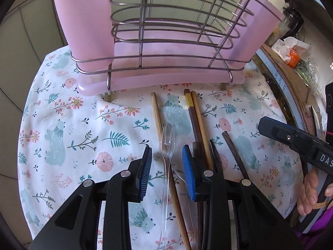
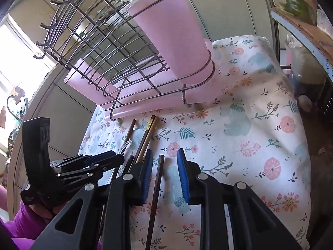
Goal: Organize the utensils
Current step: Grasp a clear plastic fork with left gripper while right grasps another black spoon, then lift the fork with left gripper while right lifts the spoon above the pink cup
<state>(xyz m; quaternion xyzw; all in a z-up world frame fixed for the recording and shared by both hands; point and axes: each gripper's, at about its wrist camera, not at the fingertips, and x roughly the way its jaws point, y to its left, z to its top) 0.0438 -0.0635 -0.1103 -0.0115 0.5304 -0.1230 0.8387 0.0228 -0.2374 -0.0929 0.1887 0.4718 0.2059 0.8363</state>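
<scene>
1. Left gripper [image 1: 167, 164] is sitting partly open over the clear plastic fork [image 1: 166, 152], pads either side of it but not pinching.
2. Right gripper [image 2: 164, 173] is also gaping partway, a dark chopstick [image 2: 156, 187] lying between its pads, nothing gripped.
3. More chopsticks [image 1: 200, 116] are lying mid-frame on the floral cloth [image 1: 72, 125], just below the pink utensil rack [image 1: 166, 50] up top.
</scene>
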